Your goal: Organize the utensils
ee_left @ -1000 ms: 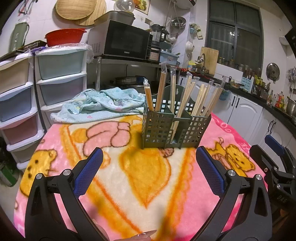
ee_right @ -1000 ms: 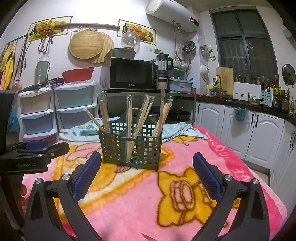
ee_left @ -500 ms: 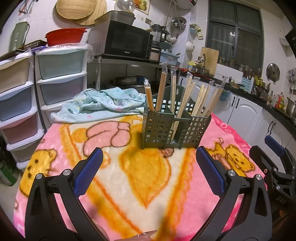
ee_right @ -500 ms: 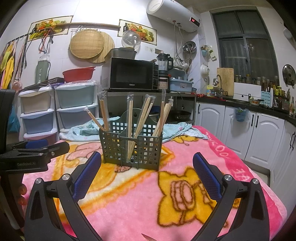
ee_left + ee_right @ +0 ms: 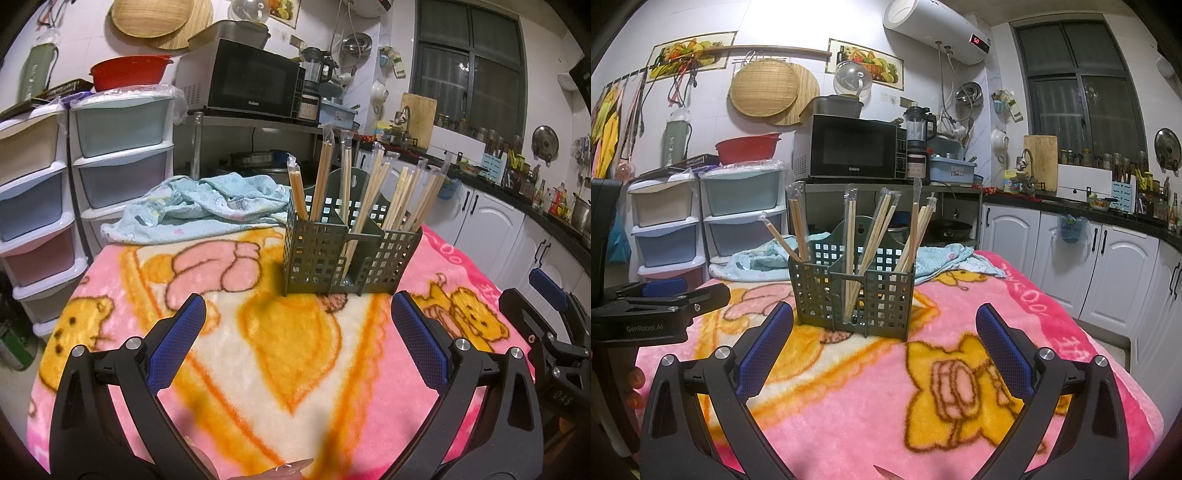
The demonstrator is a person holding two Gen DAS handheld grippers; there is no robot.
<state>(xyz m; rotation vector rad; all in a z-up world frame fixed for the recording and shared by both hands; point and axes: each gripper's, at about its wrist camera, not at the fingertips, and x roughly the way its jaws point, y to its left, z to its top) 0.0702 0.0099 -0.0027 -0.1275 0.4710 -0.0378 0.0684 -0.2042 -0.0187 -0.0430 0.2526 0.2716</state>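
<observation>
The dark green slotted caddy stands upright on the pink cartoon blanket covering the worktop, wrapped chopsticks leaning in its compartments; the left gripper and right gripper hover near it, jaws wide, holding nothing.

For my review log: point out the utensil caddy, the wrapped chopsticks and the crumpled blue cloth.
utensil caddy (image 5: 816, 295), right wrist view, front lattice wall at left.
wrapped chopsticks (image 5: 851, 236), right wrist view, mid-shaft of the upright pair.
crumpled blue cloth (image 5: 207, 206), left wrist view, middle of the folds.
</observation>
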